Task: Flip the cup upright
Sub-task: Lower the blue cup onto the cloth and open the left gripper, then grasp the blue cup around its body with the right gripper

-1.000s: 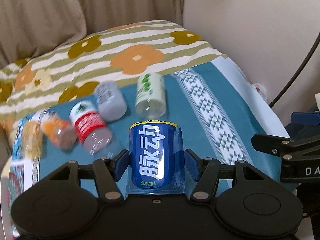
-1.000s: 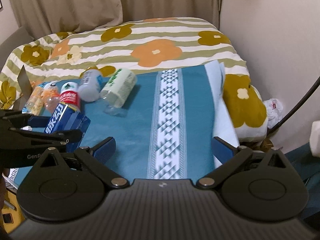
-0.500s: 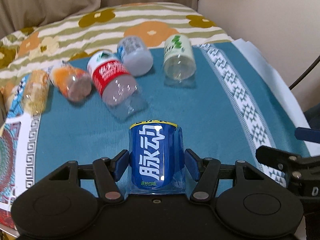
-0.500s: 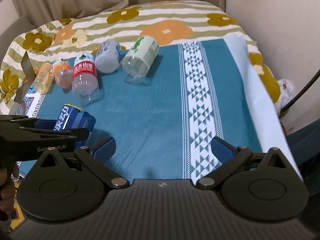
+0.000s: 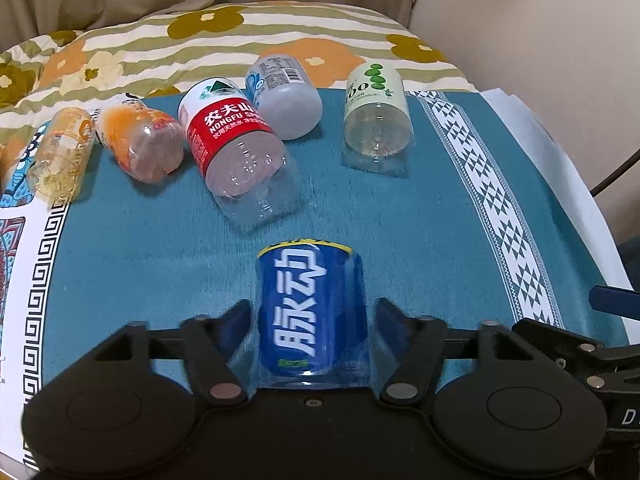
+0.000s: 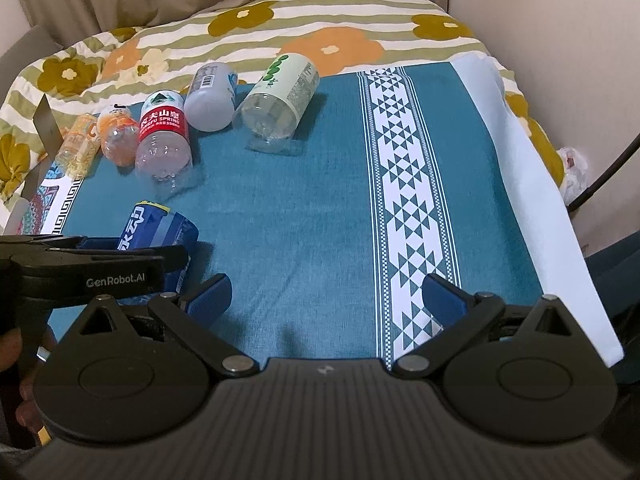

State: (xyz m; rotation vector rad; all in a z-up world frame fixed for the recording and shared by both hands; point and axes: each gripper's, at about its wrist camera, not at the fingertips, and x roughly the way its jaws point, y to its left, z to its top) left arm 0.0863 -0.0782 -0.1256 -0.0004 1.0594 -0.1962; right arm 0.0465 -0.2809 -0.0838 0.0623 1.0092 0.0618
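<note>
The left gripper (image 5: pixel 312 316) clasps the blue-labelled clear plastic cup (image 5: pixel 310 312), long axis tilted forward over the teal tablecloth (image 6: pixel 300 200). Five plastic bottles (image 5: pixel 236 148) lie sideways. The right gripper (image 6: pixel 326 294) gapes wide.

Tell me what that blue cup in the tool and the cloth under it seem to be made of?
The blue cup looks like thin clear plastic wrapped in a glossy printed label: its edges are see-through and the label catches light. The teal cloth looks like matte woven fabric, perhaps cotton or linen, with a visible weave and soft creases. The left tool has black hard-looking arms, probably plastic, with blue pads.
</note>
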